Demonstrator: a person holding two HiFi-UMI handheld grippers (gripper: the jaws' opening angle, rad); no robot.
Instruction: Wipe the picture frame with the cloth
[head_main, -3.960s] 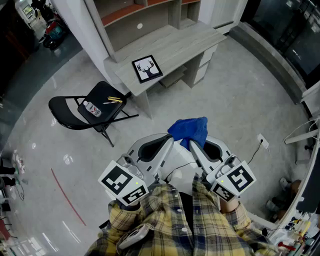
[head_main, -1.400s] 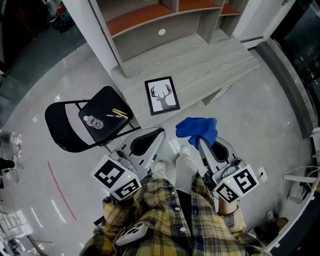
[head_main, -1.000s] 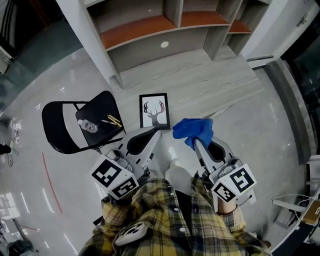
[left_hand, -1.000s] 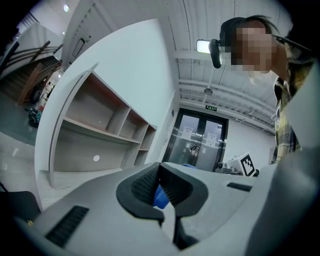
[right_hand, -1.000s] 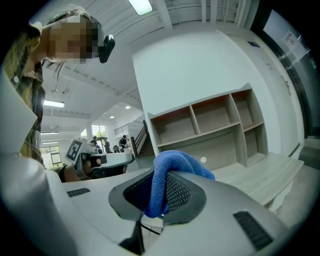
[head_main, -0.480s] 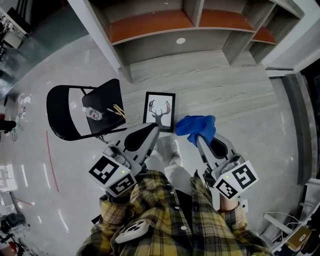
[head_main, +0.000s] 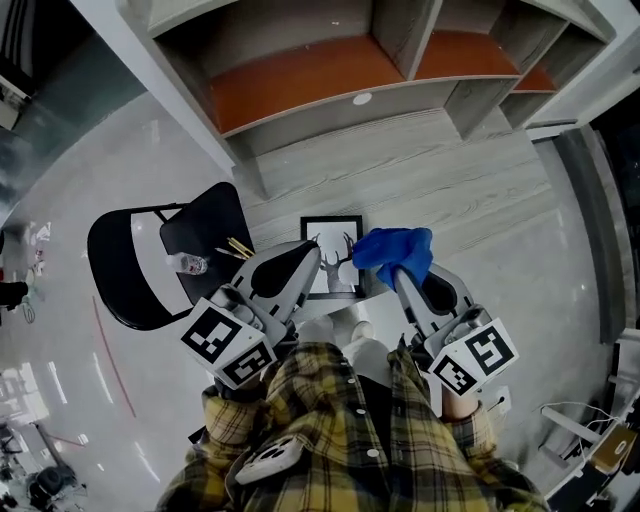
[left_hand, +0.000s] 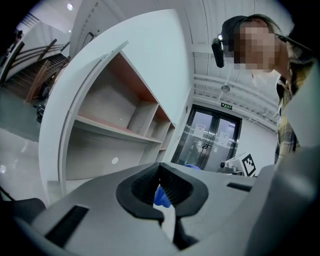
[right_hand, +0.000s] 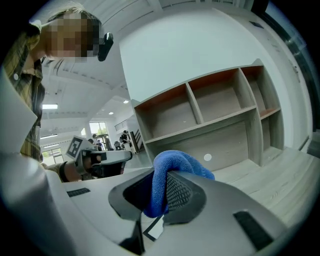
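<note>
Head view, looking steeply down. The picture frame (head_main: 332, 250), black-edged with a deer drawing, lies flat on the grey wooden surface (head_main: 460, 190), close to its near edge.

My right gripper (head_main: 400, 278) has its fingers pinching a bunched blue cloth (head_main: 395, 252). In the right gripper view the cloth fills the gap between the pads and bulges out above them. From above, the cloth overlaps the frame's right edge. Whether it touches the frame cannot be told.

My left gripper (head_main: 316, 256) has its fingers pressed together with nothing between them. The blue seen through the slit in the left gripper view is the cloth farther off. From above, the tip of this gripper covers the frame's lower left corner.

Beyond the frame stands a shelf unit (head_main: 300, 80) with orange-brown boards. To the left of the frame is a black folding chair (head_main: 130, 260), and its seat carries a small bottle (head_main: 188, 263) and yellow sticks (head_main: 238, 248). On the near side of the frame, a yellow plaid shirt (head_main: 330, 430) fills the bottom of the view.
</note>
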